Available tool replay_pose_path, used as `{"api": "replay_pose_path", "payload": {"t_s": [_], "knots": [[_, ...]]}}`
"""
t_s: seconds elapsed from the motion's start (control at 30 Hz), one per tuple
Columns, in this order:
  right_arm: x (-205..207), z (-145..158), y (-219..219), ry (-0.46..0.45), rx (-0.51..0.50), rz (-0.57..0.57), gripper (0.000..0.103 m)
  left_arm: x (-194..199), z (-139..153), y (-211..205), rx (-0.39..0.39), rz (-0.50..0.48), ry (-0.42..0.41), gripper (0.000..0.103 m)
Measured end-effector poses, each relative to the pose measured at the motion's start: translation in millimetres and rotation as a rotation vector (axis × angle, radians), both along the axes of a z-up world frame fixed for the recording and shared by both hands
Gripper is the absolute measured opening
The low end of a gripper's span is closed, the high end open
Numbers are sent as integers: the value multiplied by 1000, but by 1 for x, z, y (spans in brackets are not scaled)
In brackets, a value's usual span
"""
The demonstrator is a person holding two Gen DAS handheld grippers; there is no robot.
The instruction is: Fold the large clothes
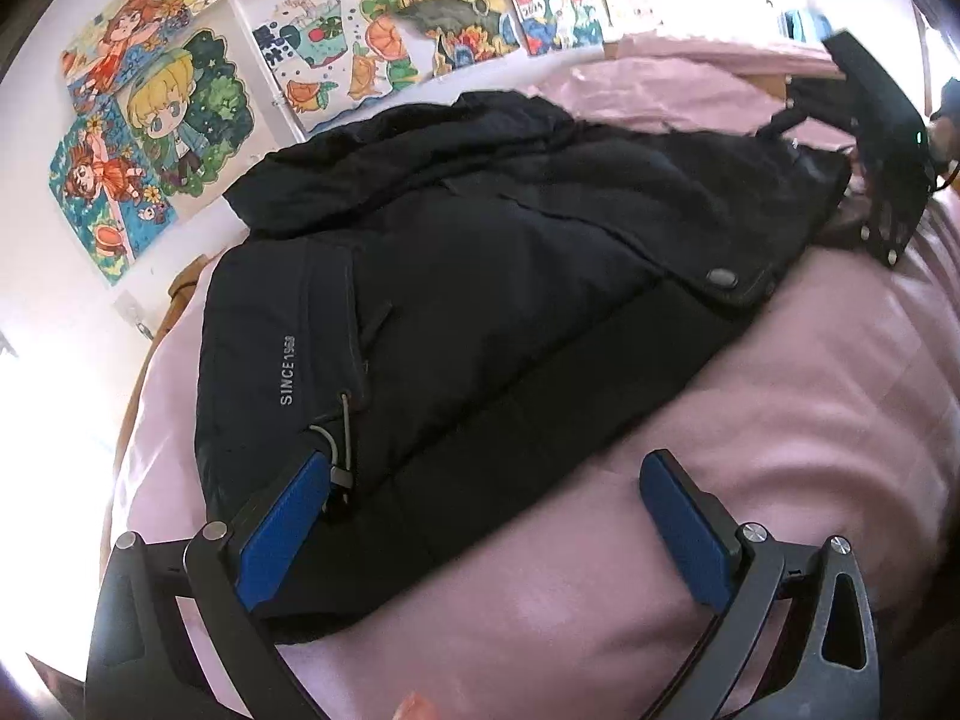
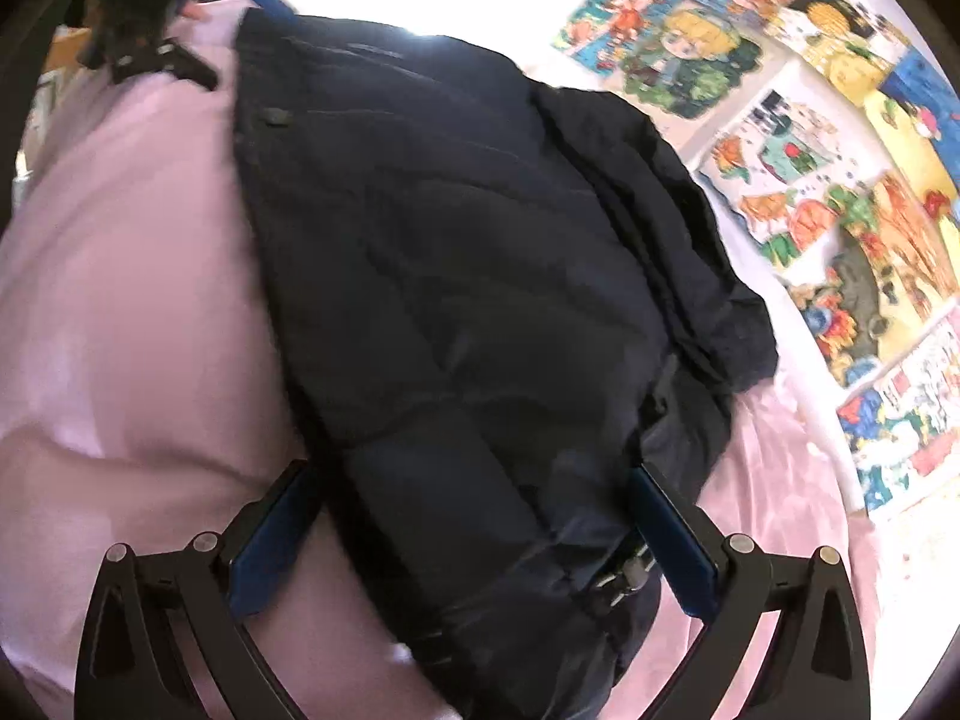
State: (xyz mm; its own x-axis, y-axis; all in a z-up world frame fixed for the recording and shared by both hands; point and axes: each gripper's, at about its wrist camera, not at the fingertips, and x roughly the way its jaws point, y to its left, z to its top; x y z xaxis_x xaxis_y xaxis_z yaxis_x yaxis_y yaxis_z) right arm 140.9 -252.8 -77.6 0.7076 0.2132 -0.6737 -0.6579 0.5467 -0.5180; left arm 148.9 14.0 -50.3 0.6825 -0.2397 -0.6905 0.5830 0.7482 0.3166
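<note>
A large black padded jacket lies folded on a pink bed sheet; it also shows in the right wrist view. My left gripper is open, hovering over the jacket's near hem, its left pad beside a drawcord toggle. My right gripper is open, its blue pads straddling the jacket's near end by a buckle. Each gripper shows in the other's view: the right at far right, the left at top left.
Colourful cartoon drawings cover the white wall behind the bed, also in the right wrist view. A wooden bed frame edge shows at left. Pink sheet lies around the jacket.
</note>
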Motion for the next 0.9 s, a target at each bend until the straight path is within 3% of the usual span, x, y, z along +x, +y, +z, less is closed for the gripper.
{"api": "replay_pose_path", "payload": {"t_s": [0.3, 0.57, 0.73, 0.9], "knots": [[8, 10, 2, -46, 12, -37, 102, 19, -9, -4, 51, 63, 8, 102], [36, 77, -5, -2, 213, -84, 78, 18, 1, -7, 53, 52, 1, 102], [55, 105, -7, 58, 321, -127, 78, 20, 4, -10, 63, 46, -9, 102], [62, 117, -10, 60, 363, -150, 78, 29, 0, -5, 82, 117, 6, 102]]}}
